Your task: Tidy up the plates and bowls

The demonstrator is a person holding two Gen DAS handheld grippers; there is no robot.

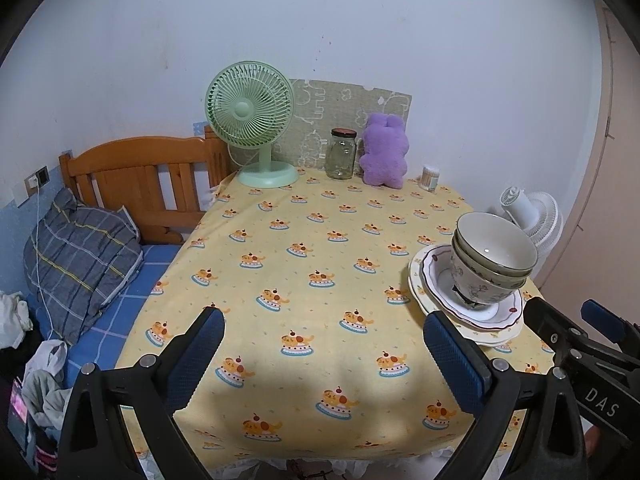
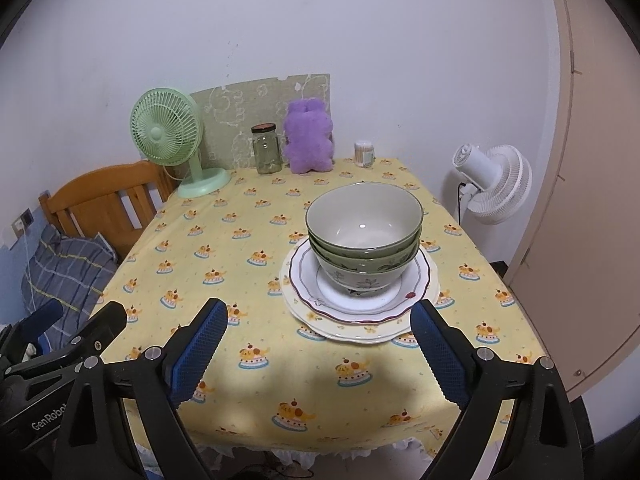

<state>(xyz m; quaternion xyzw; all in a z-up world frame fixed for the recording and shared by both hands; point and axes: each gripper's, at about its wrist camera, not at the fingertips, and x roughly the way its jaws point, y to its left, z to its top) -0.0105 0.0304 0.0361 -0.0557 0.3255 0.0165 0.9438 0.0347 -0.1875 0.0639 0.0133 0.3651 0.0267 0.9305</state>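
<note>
Right gripper (image 2: 318, 344) wide open, nothing between blue pads (image 2: 200, 352), hovering above near edge of table (image 2: 256, 392), just short of plates (image 2: 360, 304). Left gripper (image 1: 324, 354) also open and empty, over bare cloth left of stack. Three bowls (image 2: 364, 236) nested upright, sitting on two stacked plates, right of table centre. Far edge against wall: green fan (image 2: 166, 132), glass jar (image 2: 267, 152), purple plush toy (image 2: 308, 136), small container (image 2: 364, 153). White fan (image 2: 496, 178) stands beyond table on right.
</note>
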